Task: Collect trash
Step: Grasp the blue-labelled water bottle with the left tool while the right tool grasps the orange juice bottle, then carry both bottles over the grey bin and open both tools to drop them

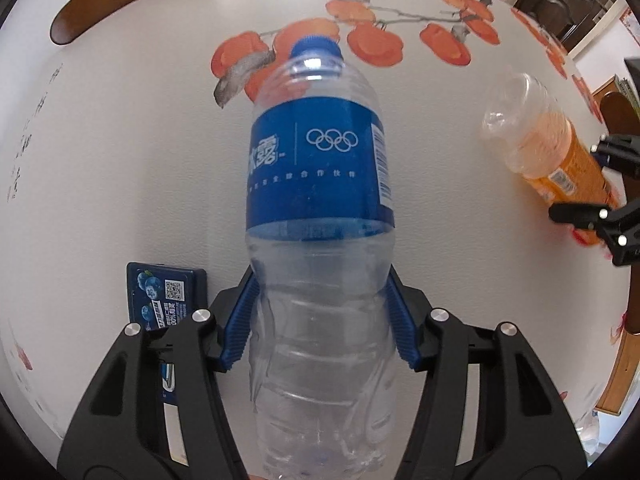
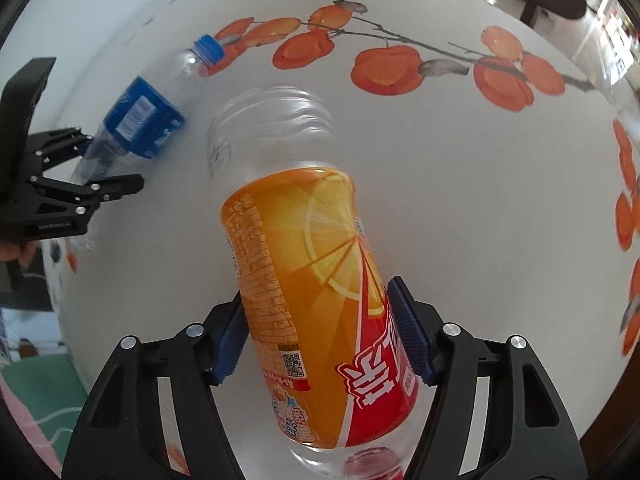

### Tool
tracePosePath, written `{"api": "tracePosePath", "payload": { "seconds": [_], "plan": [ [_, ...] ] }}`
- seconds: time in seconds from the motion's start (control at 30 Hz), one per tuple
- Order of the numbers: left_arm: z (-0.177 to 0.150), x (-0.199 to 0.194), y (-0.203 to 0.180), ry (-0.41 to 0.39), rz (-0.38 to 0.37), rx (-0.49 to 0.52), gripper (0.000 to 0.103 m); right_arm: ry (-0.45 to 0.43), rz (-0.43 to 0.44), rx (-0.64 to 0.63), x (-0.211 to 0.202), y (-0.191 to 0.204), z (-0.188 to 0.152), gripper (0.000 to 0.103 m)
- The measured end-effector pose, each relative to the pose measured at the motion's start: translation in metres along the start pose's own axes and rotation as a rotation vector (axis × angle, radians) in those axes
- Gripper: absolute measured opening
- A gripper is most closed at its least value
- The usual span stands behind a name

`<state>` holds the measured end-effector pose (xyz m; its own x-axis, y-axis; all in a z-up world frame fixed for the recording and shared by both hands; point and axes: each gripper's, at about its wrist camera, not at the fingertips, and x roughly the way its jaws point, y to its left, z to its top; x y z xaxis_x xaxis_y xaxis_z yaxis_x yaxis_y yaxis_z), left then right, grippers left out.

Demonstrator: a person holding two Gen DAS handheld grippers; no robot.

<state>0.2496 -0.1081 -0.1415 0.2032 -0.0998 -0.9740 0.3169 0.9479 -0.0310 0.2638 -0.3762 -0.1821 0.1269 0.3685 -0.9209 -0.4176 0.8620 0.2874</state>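
Nearest my left wrist camera, the left gripper (image 1: 322, 322) has its blue ribbed pads (image 1: 240, 320) pressed against both sides of the clear lower body of the water bottle (image 1: 316, 208), so I read it as grasping that bottle, which fills the centre of the frame with its blue cap toward the top. On the right wrist view the right gripper (image 2: 320, 332) likewise clamps the orange drink bottle (image 2: 316, 292) low in the frame, its pads against the labelled sides and its open neck pointing up the picture. To do this well I'd squeeze no harder, since both empties look thin enough to buckle or squirt out, and I'd lift each straight off the table (image 1: 120, 160) before carrying. Only the left view shows the dark blue box (image 1: 166, 296) lying just beside that gripper at lower left; the right view alone shows the green floor covering (image 2: 36, 400) past the table edge.
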Motion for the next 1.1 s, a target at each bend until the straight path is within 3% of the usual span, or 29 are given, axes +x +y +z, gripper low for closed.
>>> {"api": "tracePosePath", "payload": {
  "seconds": [0.3, 0.67, 0.9, 1.1],
  "plan": [
    [-0.010, -0.020, -0.001, -0.044, -0.040, 0.015, 0.056, -0.107, 0.120, 0.201, -0.026, -0.002, -0.038, 0.065],
    [-0.025, -0.056, -0.029, -0.110, -0.112, 0.127, 0.056, -0.227, 0.110, 0.345, -0.068, 0.012, -0.091, 0.064],
    [-0.033, -0.090, -0.057, -0.158, -0.193, 0.299, 0.056, -0.375, 0.085, 0.502, -0.107, 0.032, -0.138, 0.063],
    [-0.053, -0.112, -0.086, -0.179, -0.272, 0.457, 0.056, -0.507, 0.030, 0.660, -0.135, 0.065, -0.202, 0.063]
  ]
}}
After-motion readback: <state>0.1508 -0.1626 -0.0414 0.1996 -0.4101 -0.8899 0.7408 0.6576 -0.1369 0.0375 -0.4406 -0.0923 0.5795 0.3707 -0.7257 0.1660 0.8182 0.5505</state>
